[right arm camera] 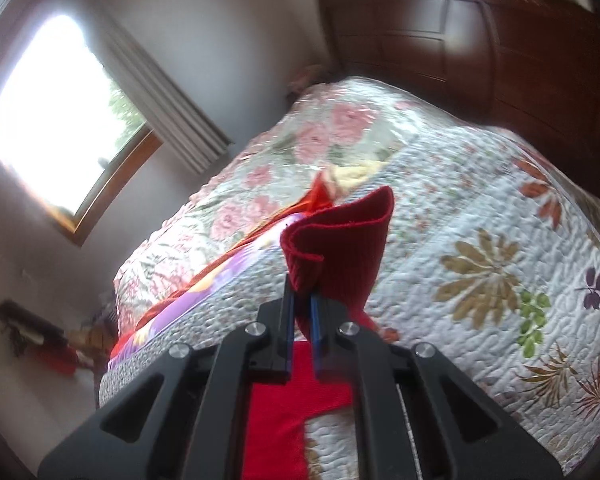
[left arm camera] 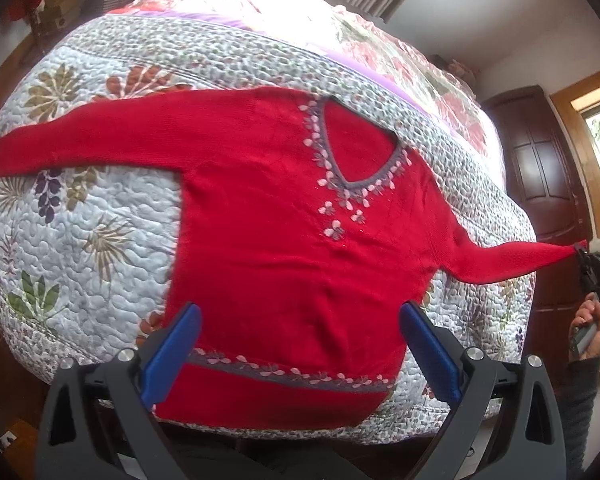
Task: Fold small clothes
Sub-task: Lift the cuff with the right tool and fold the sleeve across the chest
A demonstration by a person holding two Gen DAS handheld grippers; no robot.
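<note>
Sweater (left arm camera: 268, 216), red with a grey V-neck trimmed in pale embroidered petals, lies flat and face up on the quilt (left arm camera: 80, 232), a pale blue floral bedcover spread over the bed. Relative to the sweater, everything else is easy to place. Its body rests smooth on the quilt, with a grey embroidered band (left arm camera: 284, 372) running across the cloth near the hem, which reaches the quilt's near edge. One sleeve (left arm camera: 84, 136) stretches straight out from the shoulder and lies flat on the quilt. The other sleeve (left arm camera: 512, 260) is pulled taut away from the sweater's body, lifted off the quilt and out past the bed's side.

The right gripper (right arm camera: 303, 300) is clamped on that lifted sleeve's cuff (right arm camera: 340, 240), its blue pads pressed close together with the ribbed red cloth bunched and standing up between them. In the left wrist view the same gripper shows beyond the sleeve's end, with a hand (left arm camera: 590, 328) in a dark sleeve holding its grip.

The left gripper (left arm camera: 300, 352) hovers over the sweater's hem with its blue fingers (left arm camera: 172, 356) spread wide apart, grasping nothing; whether they touch the cloth cannot be told.

Beyond the sweater's neckline the quilt gives way to a pink flowered cover (left arm camera: 400, 56). Past the lifted sleeve stands a dark wooden wardrobe (left arm camera: 540, 160), and a window (right arm camera: 60, 112) with grey curtains (right arm camera: 168, 96) is set in the wall.
</note>
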